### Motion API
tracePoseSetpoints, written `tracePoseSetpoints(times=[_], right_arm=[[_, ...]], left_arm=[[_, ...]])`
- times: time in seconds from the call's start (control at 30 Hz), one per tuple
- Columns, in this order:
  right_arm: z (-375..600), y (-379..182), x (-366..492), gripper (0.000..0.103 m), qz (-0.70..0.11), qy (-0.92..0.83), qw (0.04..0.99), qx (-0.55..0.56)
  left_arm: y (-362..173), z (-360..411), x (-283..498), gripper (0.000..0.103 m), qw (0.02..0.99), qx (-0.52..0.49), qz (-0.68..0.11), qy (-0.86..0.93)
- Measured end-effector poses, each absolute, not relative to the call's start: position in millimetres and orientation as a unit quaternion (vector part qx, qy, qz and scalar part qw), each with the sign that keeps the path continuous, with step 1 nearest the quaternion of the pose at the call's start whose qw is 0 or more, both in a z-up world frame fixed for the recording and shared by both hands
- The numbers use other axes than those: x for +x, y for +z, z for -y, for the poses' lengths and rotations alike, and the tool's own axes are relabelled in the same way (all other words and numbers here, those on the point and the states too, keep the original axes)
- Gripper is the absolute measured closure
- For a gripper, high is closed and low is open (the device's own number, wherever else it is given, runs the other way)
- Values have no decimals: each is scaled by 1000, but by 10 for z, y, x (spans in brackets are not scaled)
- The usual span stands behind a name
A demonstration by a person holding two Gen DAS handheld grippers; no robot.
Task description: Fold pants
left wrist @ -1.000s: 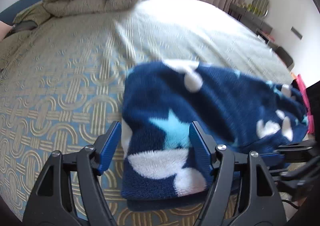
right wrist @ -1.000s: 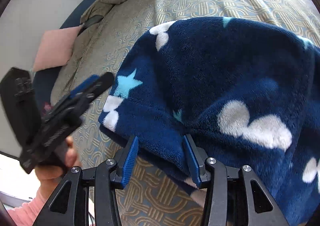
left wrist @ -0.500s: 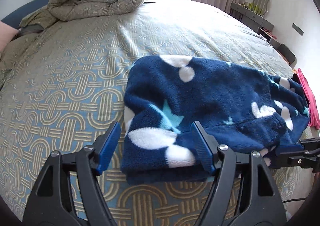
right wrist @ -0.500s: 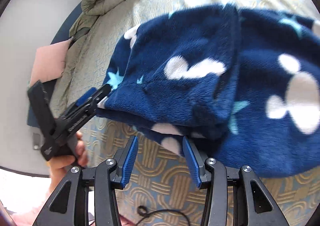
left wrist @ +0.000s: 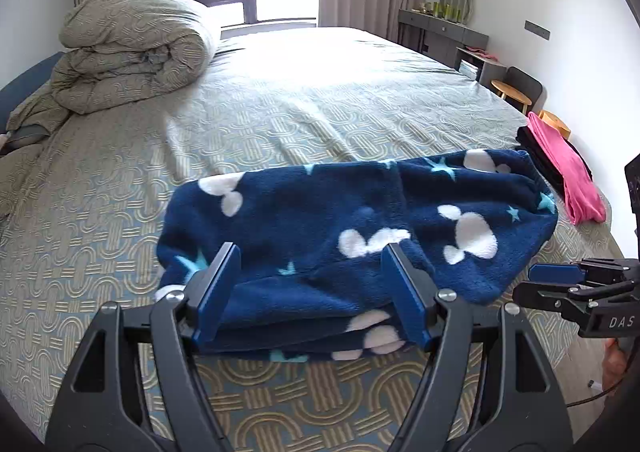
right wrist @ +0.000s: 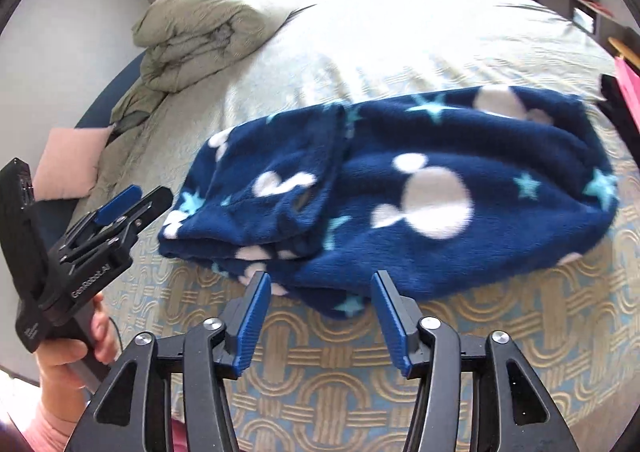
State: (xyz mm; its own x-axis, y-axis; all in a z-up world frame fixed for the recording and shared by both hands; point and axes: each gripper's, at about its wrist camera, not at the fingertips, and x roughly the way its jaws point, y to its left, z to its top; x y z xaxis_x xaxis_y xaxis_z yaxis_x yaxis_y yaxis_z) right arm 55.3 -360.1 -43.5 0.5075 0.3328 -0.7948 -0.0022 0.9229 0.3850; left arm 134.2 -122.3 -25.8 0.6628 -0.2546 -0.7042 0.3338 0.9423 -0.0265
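Note:
The pants (left wrist: 360, 228) are dark blue fleece with white shapes and pale blue stars. They lie folded in a thick bundle across the patterned bed sheet (left wrist: 100, 211). My left gripper (left wrist: 314, 288) hovers open, just back from the bundle's near edge, and its pads press on nothing. In the right wrist view the pants (right wrist: 400, 187) lie just beyond my right gripper (right wrist: 320, 284). Its jaws are opening and only sheet shows between them. Each gripper also appears side-on in the other view: the right gripper (left wrist: 528, 286) and the left gripper (right wrist: 148, 197), held by a hand (right wrist: 64, 364).
A rolled beige duvet (left wrist: 132, 51) sits at the bed's far left, with a pink pillow (right wrist: 68, 163) beside it. A pink garment (left wrist: 568, 167) on dark clothing lies at the right edge. A grey dresser (left wrist: 440, 31) and a stool (left wrist: 512, 91) stand by the wall.
Both grippers have drawn back and risen from the pants, which now lie wholly in view on the bed. The right jaws have widened, and no fabric sits between them.

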Motion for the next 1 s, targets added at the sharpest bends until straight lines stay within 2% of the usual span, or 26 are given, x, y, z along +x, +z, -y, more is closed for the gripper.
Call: tracePoseSetpoints(times=[0.5, 0.63, 0.83, 1.0], right_arm=[[5425, -1372, 267, 45, -453, 12, 783, 427], [5631, -1484, 321, 40, -414, 31, 770, 484], [5880, -1500, 515, 35, -368, 14, 770, 521], [5993, -1511, 786, 31, -357, -3, 774, 523]], left_arm=[[-794, 2289, 2093, 29, 860, 20, -462, -214], [-1161, 2396, 2304, 25, 827, 5, -519, -216], [-1169, 2594, 2088, 23, 838, 102, -491, -217], [-1009, 2494, 1987, 23, 841, 66, -480, -239]])
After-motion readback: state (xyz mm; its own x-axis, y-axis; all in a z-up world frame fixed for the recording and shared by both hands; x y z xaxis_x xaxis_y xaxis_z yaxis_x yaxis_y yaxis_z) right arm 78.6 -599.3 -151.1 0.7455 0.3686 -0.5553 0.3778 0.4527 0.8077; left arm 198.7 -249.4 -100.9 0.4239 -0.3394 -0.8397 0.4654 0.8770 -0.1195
